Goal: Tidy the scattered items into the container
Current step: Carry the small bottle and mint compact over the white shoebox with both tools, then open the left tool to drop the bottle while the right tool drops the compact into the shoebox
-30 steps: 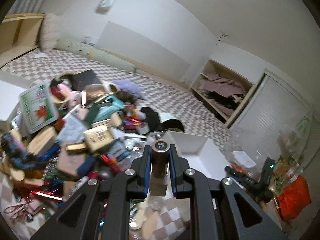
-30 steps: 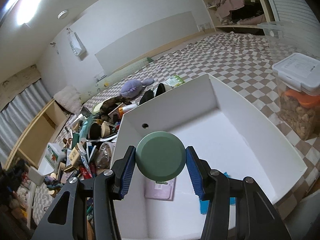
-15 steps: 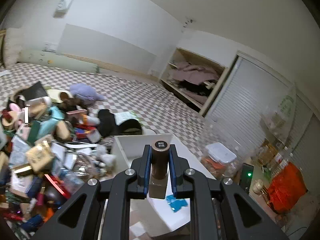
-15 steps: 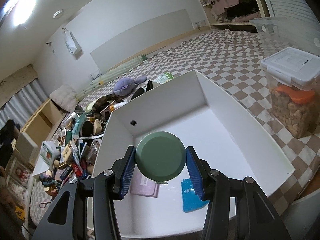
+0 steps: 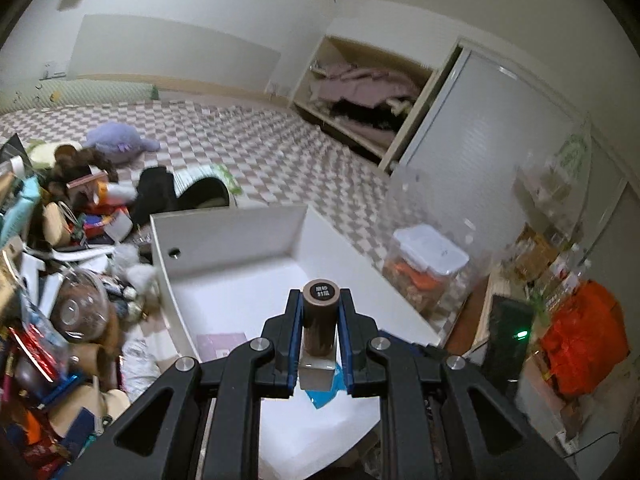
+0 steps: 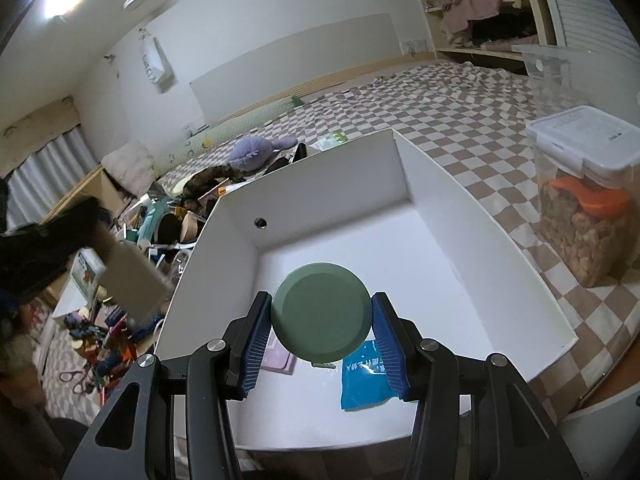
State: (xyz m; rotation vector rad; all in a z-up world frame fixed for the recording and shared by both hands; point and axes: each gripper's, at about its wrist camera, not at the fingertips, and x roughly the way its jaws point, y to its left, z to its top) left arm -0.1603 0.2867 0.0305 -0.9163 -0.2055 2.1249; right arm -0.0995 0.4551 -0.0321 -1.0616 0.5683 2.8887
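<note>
Checkered floor (image 6: 460, 128), white open container (image 6: 404, 184) near centre, left gripper (image 5: 319, 334) clamped on brown-capped bottle (image 5: 320, 320) over its near edge, right gripper (image 6: 322, 326) gripping round green lid-like item (image 6: 320, 316) above container's interior, clutter pile (image 5: 60, 280) left.

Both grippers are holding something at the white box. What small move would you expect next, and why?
Probably the right gripper opens to drop the green round case: it hangs over the white box, whose floor holds only a blue packet and a purple card. The left gripper, shut on the brown bottle, could follow.
</note>
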